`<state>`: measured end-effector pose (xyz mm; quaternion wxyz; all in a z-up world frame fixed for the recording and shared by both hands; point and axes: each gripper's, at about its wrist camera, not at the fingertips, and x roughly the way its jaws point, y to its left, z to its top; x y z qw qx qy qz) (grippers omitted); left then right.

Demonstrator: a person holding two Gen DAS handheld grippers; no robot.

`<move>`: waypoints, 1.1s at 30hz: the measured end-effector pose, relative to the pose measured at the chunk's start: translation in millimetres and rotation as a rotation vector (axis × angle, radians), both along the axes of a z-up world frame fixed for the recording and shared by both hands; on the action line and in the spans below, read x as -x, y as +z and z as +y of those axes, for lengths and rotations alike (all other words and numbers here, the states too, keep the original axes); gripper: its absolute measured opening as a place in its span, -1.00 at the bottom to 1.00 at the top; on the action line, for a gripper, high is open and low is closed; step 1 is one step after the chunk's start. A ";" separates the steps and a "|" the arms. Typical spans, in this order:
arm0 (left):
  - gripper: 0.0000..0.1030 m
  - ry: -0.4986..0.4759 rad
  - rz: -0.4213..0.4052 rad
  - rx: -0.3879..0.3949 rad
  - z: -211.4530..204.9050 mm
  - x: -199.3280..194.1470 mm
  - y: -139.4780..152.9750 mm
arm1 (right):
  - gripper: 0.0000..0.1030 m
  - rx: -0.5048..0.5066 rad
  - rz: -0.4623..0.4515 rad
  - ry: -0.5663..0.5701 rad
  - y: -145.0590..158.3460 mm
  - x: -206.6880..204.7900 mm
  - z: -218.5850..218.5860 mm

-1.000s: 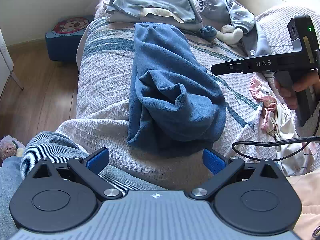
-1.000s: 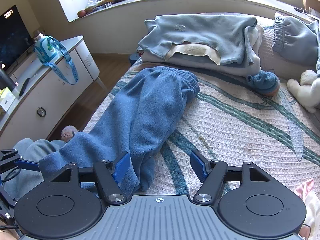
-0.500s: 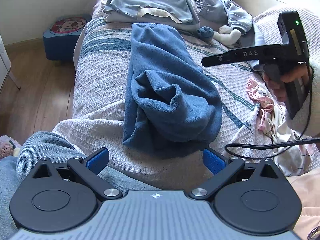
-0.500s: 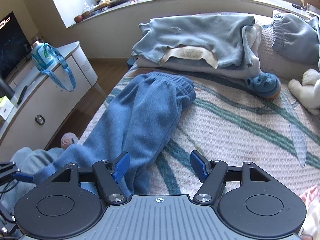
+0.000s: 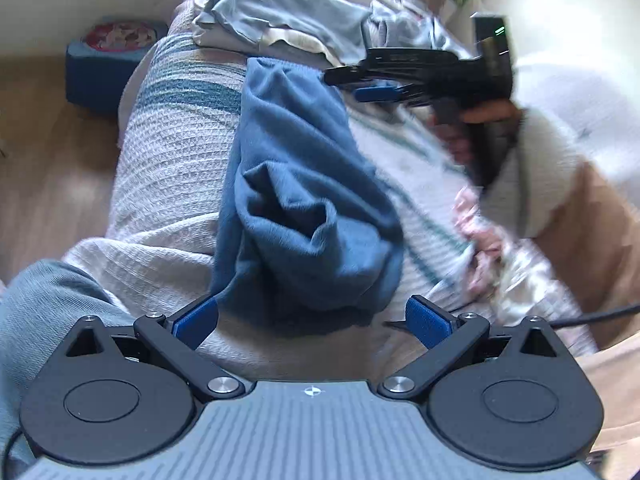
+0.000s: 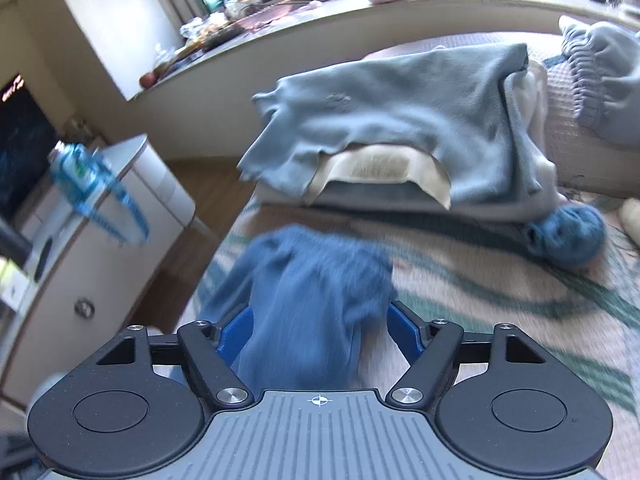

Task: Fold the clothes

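Trousers: blue fleece trousers (image 6: 308, 304), low centre, I straddle.
Right gripper (image 6: 318, 326): jaws opening, unclamped.
Left gripper (image 5: 312, 316): apart, empty.
Risk: I pinch one layer; fold skews.

Bare striped bedspread (image 6: 500, 292) lies open to the right of the blue trousers (image 6: 312, 304), up to a blue knitted ball (image 6: 568, 236). Beyond the trousers' waistband a stack of folded clothes (image 6: 400, 128) blocks the far end. In the left wrist view, pink crumpled garments (image 5: 484, 236) crowd the bed's right side.
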<state>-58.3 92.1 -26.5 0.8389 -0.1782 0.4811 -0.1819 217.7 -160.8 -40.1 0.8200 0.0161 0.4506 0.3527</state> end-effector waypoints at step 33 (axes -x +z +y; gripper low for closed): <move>-0.16 -0.032 0.201 0.042 5.6 -66.5 -24.2 | -0.14 0.190 -0.022 -0.549 7.8 119.8 -166.4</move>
